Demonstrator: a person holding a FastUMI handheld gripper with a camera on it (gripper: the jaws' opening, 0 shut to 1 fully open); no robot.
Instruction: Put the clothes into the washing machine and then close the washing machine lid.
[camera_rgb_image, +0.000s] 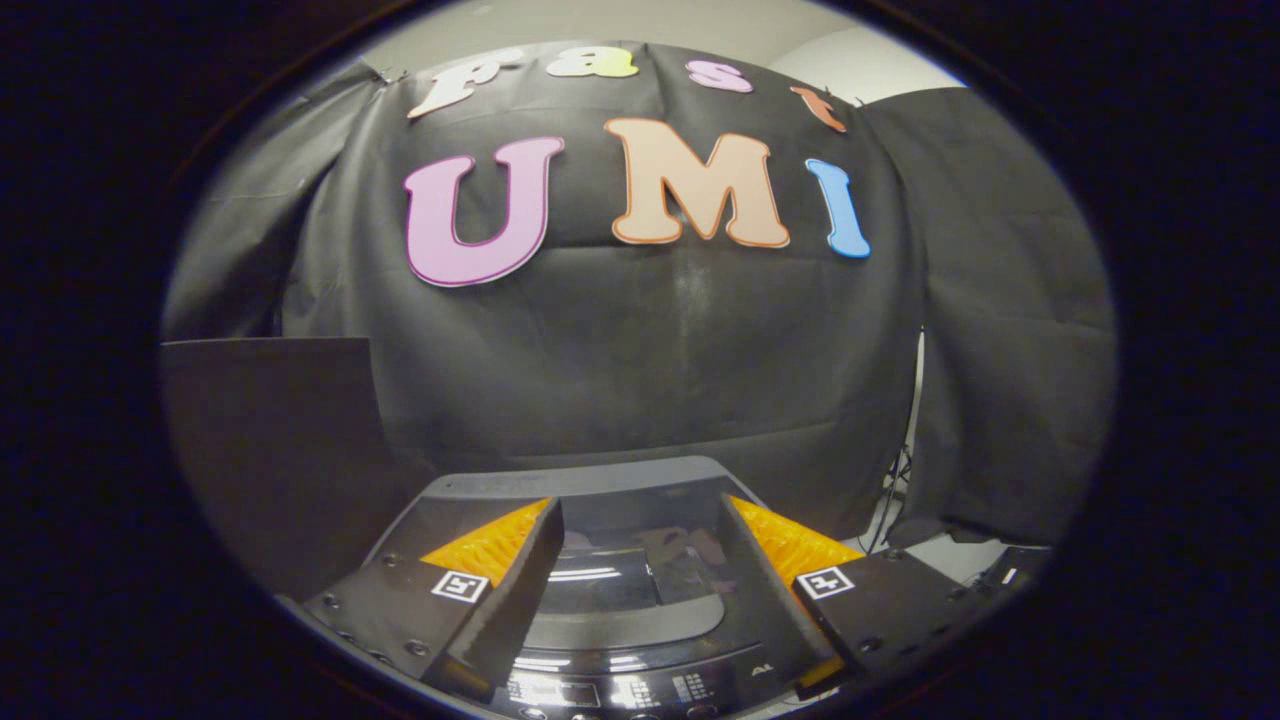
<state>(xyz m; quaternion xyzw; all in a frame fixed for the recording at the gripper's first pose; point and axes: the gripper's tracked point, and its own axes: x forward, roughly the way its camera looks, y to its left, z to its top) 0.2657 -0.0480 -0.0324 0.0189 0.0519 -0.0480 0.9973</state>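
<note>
I am looking forward along the tongs (640, 560), which hang above a small top-loading washing machine (600, 480). The two fingers (500, 580) stand wide apart, with nothing between them. Through the gap I see the machine's dark glossy lid (610, 590) lying flat and catching streaks of light, so it appears to be down already. Just below the fingertips, on the near edge of the machine, runs the control panel (610, 692) with small lit markings that I cannot make out. A dark board (265, 450) stands to the left of the machine, and black cloth (640, 350) hangs as a wall behind it.

I cannot tell where the clothes are: the lid is tinted and reflective, and a dim shape under it may be laundry or only a reflection.

My judgement is that the task is at its end, with the lid closed, or else at its very start with nothing yet picked up. If closed, the next move is simply to lift the tongs clear; if not, I would need to find the clothes first.
</note>
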